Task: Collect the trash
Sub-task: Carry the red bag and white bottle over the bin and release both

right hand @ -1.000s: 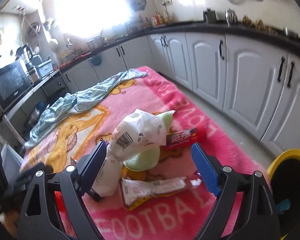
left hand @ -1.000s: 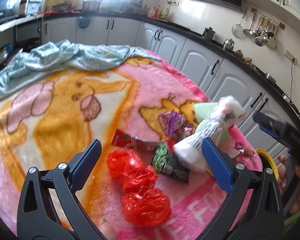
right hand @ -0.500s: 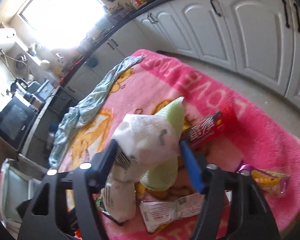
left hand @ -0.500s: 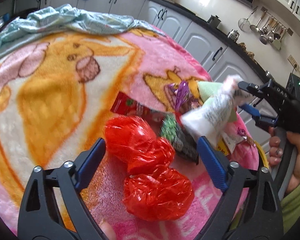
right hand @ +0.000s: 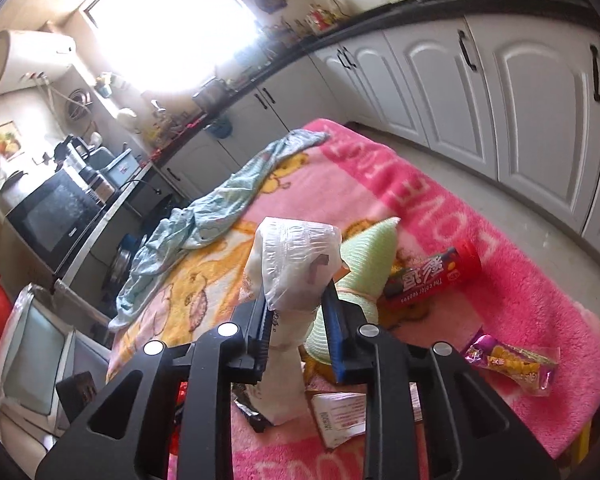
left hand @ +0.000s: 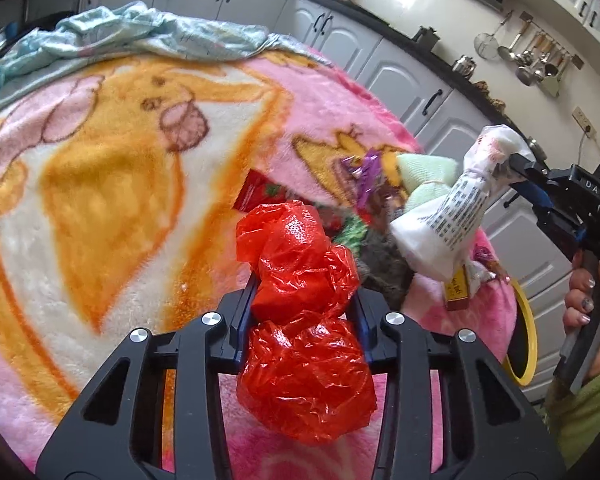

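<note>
My left gripper (left hand: pixel 302 300) is shut on a crumpled red plastic bag (left hand: pixel 300 276), which bulges above and below the jaws over the pink blanket (left hand: pixel 100 152). My right gripper (right hand: pixel 298 312) is shut on a white printed plastic bag (right hand: pixel 294 264) and holds it lifted off the blanket; this bag (left hand: pixel 452 216) and the right gripper (left hand: pixel 516 168) also show in the left wrist view. On the blanket lie a red tube wrapper (right hand: pixel 432 280), a purple-yellow snack packet (right hand: pixel 512 360), a pale green cloth (right hand: pixel 368 264) and a purple foil wrapper (left hand: pixel 364 172).
A yellow-rimmed bin (left hand: pixel 524 340) stands at the blanket's right edge. A light blue cloth (left hand: pixel 140 36) lies crumpled at the far side. White kitchen cabinets (right hand: pixel 500 92) run behind. A microwave (right hand: pixel 52 216) stands to the left.
My left gripper has closed on the red bag, having been open around it. My right gripper has closed on the white bag and lifted it off the pile.
</note>
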Demonstrator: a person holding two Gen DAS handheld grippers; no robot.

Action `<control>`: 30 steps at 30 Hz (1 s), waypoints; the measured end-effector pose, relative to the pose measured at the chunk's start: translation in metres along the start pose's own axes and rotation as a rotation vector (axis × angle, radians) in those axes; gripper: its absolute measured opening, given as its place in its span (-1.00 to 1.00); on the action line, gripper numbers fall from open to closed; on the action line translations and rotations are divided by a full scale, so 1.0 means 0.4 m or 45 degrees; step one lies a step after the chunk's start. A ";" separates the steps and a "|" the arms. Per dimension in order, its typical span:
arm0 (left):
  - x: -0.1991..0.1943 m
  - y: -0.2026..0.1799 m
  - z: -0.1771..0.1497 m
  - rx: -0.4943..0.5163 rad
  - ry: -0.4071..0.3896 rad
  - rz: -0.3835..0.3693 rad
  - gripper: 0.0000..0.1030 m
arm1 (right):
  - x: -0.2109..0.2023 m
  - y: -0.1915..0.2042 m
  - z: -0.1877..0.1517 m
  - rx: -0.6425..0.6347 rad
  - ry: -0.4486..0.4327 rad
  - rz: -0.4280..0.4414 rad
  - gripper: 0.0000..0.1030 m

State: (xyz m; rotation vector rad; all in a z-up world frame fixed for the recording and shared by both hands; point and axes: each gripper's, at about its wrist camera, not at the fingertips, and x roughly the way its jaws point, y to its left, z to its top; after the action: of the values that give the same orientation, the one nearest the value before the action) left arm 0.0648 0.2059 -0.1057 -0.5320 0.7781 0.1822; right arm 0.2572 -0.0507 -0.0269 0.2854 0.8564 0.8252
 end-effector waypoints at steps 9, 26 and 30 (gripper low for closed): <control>-0.064 -0.089 0.022 0.101 -0.101 -0.059 -0.41 | -0.086 0.043 -0.004 -0.017 -0.056 0.078 -0.57; -0.059 -0.326 0.034 0.321 -0.146 -0.177 -0.41 | -0.358 -0.008 -0.032 -0.097 -0.258 -0.072 -0.57; -0.048 -0.396 0.027 0.372 -0.143 -0.224 -0.41 | -0.427 -0.038 -0.044 -0.096 -0.302 -0.128 -0.57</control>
State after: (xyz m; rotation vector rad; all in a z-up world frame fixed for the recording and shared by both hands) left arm 0.1131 0.0768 -0.0243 -0.3077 0.6313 -0.0640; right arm 0.1872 -0.1892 0.0485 0.2655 0.6113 0.7119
